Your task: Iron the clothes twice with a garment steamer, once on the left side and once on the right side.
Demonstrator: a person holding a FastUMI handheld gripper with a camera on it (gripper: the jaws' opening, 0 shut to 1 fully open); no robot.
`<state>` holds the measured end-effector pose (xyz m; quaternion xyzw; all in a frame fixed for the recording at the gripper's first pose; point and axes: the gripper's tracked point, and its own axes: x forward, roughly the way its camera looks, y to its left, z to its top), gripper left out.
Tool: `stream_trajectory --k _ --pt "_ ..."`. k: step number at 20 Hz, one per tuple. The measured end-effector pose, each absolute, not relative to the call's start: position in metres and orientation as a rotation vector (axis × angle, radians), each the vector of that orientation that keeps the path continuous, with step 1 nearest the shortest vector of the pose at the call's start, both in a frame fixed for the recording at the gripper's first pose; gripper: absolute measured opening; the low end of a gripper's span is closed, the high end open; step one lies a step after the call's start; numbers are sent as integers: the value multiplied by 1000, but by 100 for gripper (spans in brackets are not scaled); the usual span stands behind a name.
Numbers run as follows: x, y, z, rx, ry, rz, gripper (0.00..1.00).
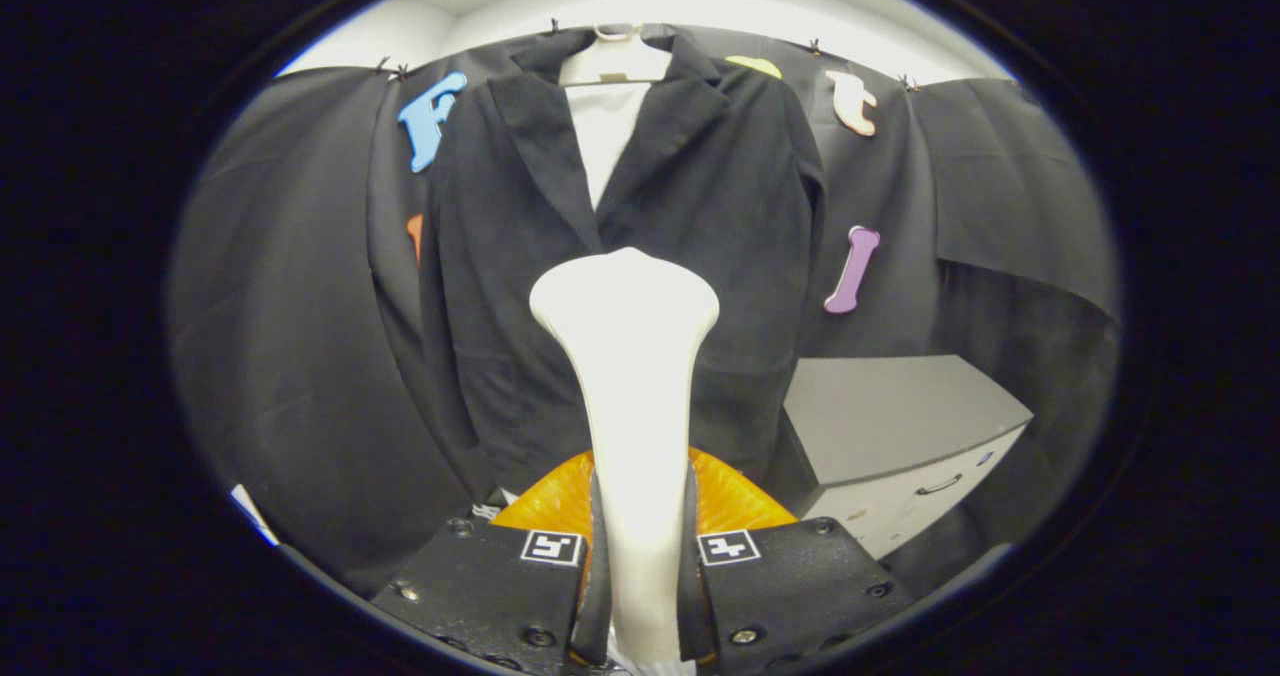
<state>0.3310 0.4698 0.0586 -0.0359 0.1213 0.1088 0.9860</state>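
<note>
While the gripper (640,556) points at the wall, its two black fingers (590,566) press on the thin white neck of the steamer (625,356), one on each side. The tongs pinch it tight, and it stands straight up between them. Its wide, round head sits at the top, beyond the fingertips.

Right ahead hangs the black jacket (720,216) on a white hanger (612,61). A white shirt (603,131) peeks out between the two collar flaps. The steamer head is in front of the middle of the jacket, just under the spot where the flaps meet. I cannot tell if it touches the cloth.

The jacket's left edge runs down beside the dark wall cloth. Its right edge and sleeve drop down to a grey cabinet (900,416). The cabinet stands low and to the right, near the jacket's bottom corner. It has a small dark handle (938,484) on its front.

On the left side of the jacket, plain black cloth is all that lies near, so that side is open. On the right side, the top half is open, but lower down the cabinet is close by.

Something orange (745,501) shows behind the fingers, low down.
</note>
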Motion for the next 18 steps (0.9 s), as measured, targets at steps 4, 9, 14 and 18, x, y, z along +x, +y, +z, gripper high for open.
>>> stream_trajectory --k 4,9,14,18 --pt "321 504 117 -53 167 247 29" --pt "315 544 180 -49 94 273 29" --pt "324 588 213 -67 60 283 29" --pt "335 610 222 -90 40 254 29"
